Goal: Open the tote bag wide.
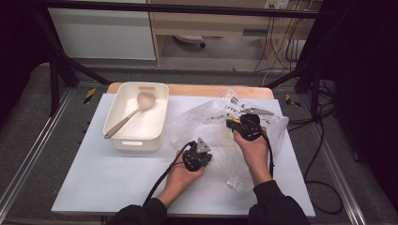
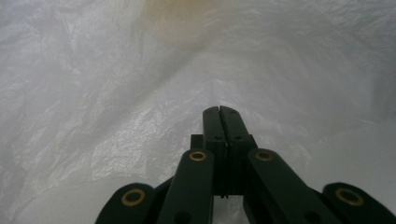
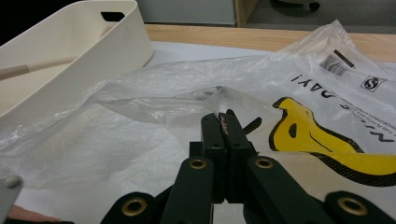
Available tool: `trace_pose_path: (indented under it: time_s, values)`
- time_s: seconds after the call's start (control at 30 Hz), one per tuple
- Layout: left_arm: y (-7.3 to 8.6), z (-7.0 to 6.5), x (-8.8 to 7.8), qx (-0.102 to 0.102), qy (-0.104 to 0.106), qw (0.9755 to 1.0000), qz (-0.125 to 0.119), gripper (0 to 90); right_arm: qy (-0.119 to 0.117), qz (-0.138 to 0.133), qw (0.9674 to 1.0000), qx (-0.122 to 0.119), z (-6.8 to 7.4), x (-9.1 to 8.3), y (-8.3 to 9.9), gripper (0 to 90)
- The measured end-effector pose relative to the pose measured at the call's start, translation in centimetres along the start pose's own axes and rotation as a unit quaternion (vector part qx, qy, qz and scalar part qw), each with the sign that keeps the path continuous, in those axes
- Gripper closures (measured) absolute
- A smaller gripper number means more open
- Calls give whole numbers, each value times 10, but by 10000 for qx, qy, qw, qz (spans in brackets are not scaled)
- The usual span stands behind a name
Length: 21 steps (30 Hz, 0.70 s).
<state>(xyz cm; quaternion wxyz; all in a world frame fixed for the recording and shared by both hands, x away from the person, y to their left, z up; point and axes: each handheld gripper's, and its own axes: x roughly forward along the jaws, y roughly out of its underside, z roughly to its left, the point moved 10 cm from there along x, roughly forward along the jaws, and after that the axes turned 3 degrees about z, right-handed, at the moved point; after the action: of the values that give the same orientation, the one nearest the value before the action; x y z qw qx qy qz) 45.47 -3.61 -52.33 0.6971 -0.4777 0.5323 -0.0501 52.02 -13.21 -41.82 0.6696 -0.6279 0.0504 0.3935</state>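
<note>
Clear plastic bag (image 1: 225, 126), printed in yellow and black, lies crumpled on the white table (image 1: 94, 173), right of the cream tub (image 1: 136, 117) holding 1 spoon (image 1: 129, 115); left gripper (image 1: 197, 157), jaws clenched together, presses into the bag's near edge; right gripper (image 3: 219, 122), jaws pinched on a fold of the film, sits at its far side.

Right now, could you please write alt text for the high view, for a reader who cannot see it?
Two hands hold the left gripper and right gripper against a crumpled clear plastic bag on a white table. To the left of the bag, a white tub holds a beige spoon.
</note>
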Motion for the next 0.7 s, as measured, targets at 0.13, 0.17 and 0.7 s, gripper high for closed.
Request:
trace_pose_path:
  time_s: [0.13,0.17,0.7]
  values:
    - [0,2,0,-7,41,10000,-14,900,-25,-61,10000,-51,3,-6,-6,900]
    - [0,2,1,-22,57,10000,-28,900,-16,-82,9999,-84,3,-7,-7,900]
    - [0,3,1,102,90,9999,-57,900,185,-220,9990,-327,2,-29,-46,900]
